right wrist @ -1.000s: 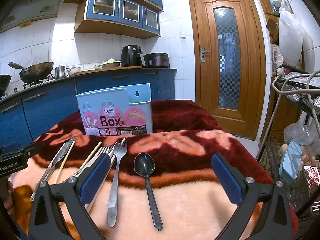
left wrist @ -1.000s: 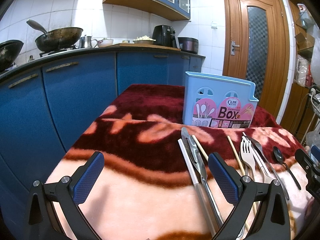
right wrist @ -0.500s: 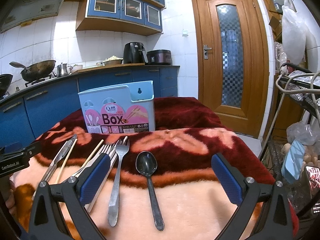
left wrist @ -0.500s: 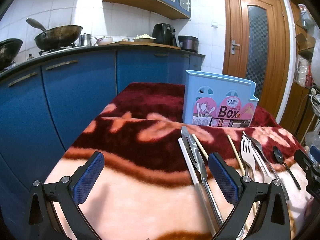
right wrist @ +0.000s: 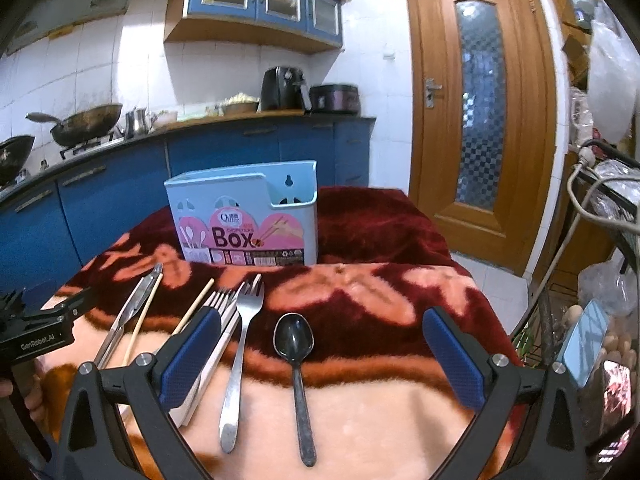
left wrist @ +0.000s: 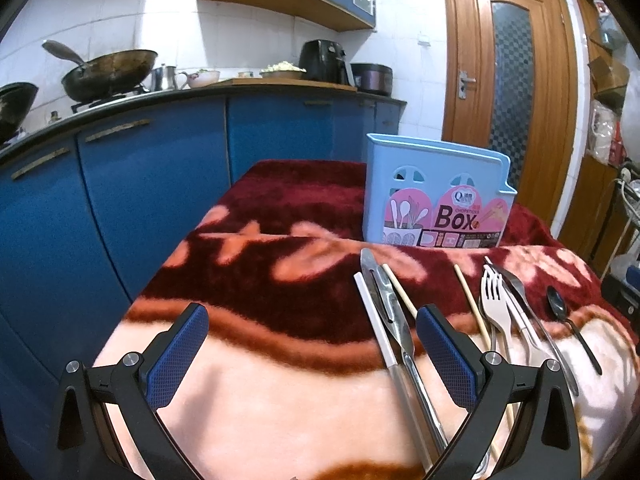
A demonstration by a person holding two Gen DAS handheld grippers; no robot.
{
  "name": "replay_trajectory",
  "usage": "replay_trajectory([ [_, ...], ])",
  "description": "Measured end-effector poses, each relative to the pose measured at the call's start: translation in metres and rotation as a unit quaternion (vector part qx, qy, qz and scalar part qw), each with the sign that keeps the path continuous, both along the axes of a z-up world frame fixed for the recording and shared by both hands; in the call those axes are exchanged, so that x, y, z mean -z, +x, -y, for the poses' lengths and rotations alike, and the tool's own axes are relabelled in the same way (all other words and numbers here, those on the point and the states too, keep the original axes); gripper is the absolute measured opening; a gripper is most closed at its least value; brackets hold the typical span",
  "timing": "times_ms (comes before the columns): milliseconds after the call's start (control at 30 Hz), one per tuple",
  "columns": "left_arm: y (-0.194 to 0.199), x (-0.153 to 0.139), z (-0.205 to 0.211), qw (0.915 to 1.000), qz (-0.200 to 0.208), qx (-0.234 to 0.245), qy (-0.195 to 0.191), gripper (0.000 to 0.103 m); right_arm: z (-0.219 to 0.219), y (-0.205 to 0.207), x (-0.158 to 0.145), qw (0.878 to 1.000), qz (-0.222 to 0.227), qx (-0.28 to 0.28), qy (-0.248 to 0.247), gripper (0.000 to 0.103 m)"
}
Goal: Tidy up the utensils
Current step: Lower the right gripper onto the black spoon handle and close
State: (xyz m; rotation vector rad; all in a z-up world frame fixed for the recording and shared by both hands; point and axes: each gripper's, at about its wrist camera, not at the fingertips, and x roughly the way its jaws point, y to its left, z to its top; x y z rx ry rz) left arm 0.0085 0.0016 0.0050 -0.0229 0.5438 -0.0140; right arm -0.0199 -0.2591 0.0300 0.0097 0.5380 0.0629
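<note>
A table draped in a red and peach blanket [right wrist: 360, 420] holds a row of utensils. A light blue utensil box [right wrist: 244, 216] stands upright at the far side. In front lie tongs [left wrist: 390, 312], chopsticks [left wrist: 400, 290], forks [right wrist: 244, 344] and a dark spoon [right wrist: 294, 344]. The left gripper [left wrist: 312, 352] hovers with jaws wide, holding nothing, the tongs beside its right finger. The right gripper [right wrist: 320, 360], jaws also wide and holding nothing, frames the spoon.
</note>
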Motion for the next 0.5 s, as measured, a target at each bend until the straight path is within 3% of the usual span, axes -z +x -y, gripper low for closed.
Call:
replay_trajectory([
  [133,0.011,-0.012,-0.002,0.9991,-0.027,0.028,-0.015,0.103,0.004,0.017,-0.003,0.998,-0.062,-0.006,-0.014,0.103],
  [233,0.026,-0.019,-0.001,0.9958,-0.069,0.052,-0.029,0.103,0.005,0.029,0.000,0.994,-0.109,-0.008,-0.023,0.098],
  [333,0.039,-0.020,0.003,0.9902,-0.112,0.074,-0.041,0.103,0.005,0.038,0.006,0.988,-0.153,-0.018,-0.024,0.089],
  [500,0.052,-0.014,0.017,0.9828,-0.163,0.086,-0.003,0.102,0.000,0.047,0.014,0.975,-0.214,-0.045,-0.026,0.070],
])
